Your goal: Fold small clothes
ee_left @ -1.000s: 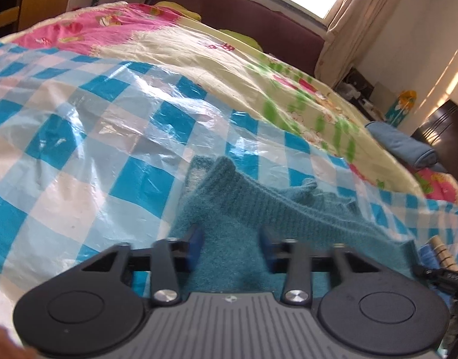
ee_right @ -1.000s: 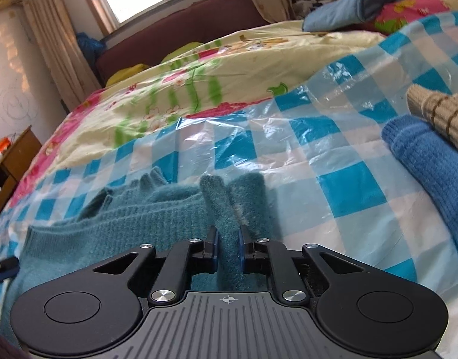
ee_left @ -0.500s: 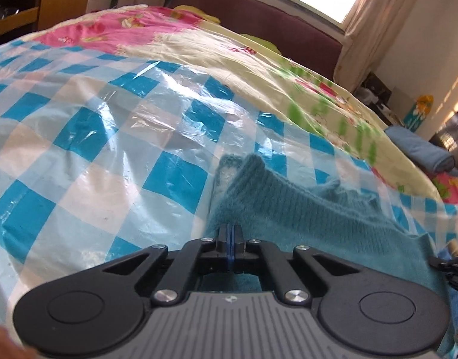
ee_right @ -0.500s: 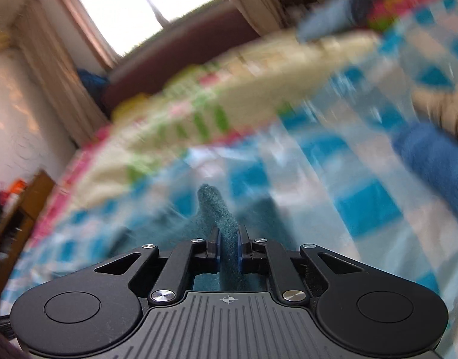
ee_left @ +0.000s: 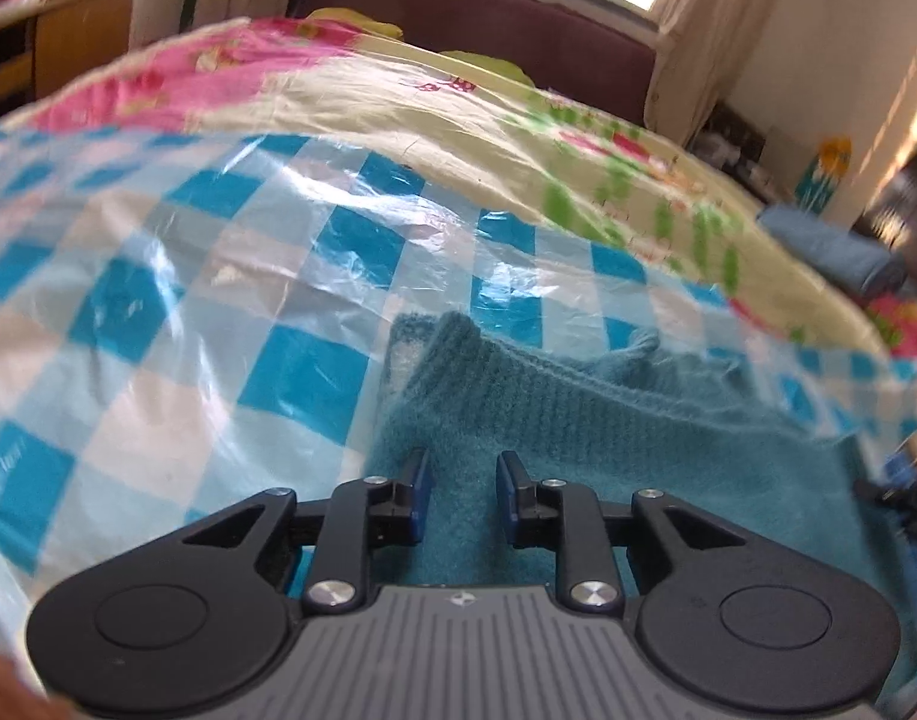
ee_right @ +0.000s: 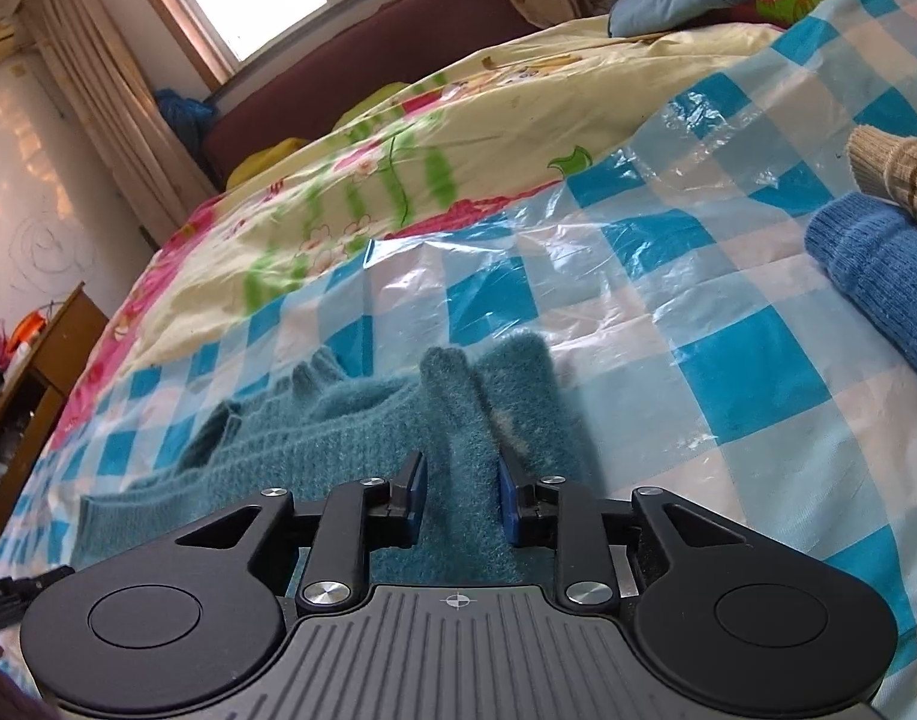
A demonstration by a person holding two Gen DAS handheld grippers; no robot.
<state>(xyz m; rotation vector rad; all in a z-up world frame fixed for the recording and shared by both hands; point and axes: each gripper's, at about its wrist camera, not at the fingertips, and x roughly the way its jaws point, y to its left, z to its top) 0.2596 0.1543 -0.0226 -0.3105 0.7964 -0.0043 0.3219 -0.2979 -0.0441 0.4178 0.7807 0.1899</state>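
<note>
Both grippers' jaws just opening: left gripper (ee_left: 462, 495) parted over teal sweater (ee_left: 578, 420), nothing pinched; right gripper (ee_right: 456, 498) loose around sweater fold, lower centre of frame, on checked plastic sheet (ee_right: 728, 360)

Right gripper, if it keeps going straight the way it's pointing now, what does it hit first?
Most likely the teal knit sweater: the right gripper already has a raised fold of it between its parted fingers. Beyond lies the blue-checked plastic sheet.

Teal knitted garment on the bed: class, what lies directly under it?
The teal knitted garment lies on a blue-and-white checked plastic sheet, spread over a floral bedspread. Whatever lies directly beneath the garment's middle is covered.
</note>
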